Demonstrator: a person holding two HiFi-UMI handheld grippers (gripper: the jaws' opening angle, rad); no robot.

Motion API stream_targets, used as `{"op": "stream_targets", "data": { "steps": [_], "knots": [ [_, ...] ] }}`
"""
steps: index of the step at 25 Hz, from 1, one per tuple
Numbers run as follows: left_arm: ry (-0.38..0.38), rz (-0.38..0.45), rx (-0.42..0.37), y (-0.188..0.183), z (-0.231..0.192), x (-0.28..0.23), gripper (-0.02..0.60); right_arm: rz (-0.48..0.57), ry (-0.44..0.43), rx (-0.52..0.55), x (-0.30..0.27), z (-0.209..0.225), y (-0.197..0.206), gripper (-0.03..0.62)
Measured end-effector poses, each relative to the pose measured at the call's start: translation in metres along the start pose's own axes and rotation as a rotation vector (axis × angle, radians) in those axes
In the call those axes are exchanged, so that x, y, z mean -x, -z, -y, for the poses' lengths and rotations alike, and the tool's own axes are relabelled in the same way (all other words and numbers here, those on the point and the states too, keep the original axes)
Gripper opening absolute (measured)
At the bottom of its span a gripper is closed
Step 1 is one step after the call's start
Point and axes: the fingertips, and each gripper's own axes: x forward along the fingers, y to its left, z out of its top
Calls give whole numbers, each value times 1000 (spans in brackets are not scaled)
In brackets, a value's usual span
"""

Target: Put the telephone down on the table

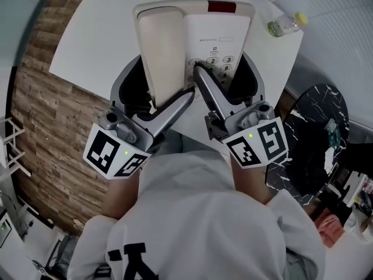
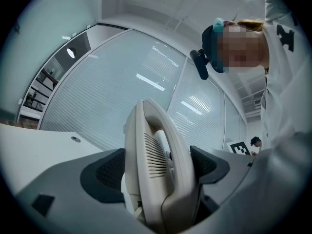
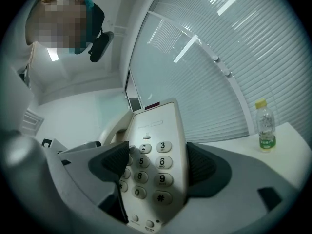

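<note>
A cream desk telephone (image 1: 201, 39) with its handset (image 1: 160, 45) resting on the left side is held over the white table (image 1: 87, 45) by both grippers. My left gripper (image 1: 154, 92) is shut on the phone's near end at the handset side; the left gripper view shows the handset (image 2: 156, 165) pinched between the dark pads of the left gripper (image 2: 158, 167). My right gripper (image 1: 227, 77) is shut on the keypad side, and the number keys (image 3: 153, 167) sit between the pads of the right gripper (image 3: 158, 162). The phone's near underside is hidden.
A small clear bottle with a yellow cap (image 1: 285, 24) stands at the table's far right corner, also seen as the bottle (image 3: 265, 126). A black marbled round table (image 1: 317, 133) is at the right. Wooden floor (image 1: 46, 133) lies to the left.
</note>
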Motion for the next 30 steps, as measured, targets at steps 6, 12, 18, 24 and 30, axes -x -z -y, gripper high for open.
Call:
{"op": "stream_targets", "data": {
  "steps": [6,12,18,24,30],
  "knots": [
    [-9,-32,29,19,-7,0,414,-32,22,-21,1,9,19,362],
    [-25,-58,70,34,-13,1,414,-72,37,-27,1,14,33,362],
    [-36,-82,99,47,-20,0,414,-102,51,-46,0,21,46,362],
    [-43,-113,144,62,-28,-2,416,-142,81,-57,-2,29,60,362],
    [-50,-138,185,77,-35,-6,416,-181,108,-63,-3,38,71,362]
  ]
}}
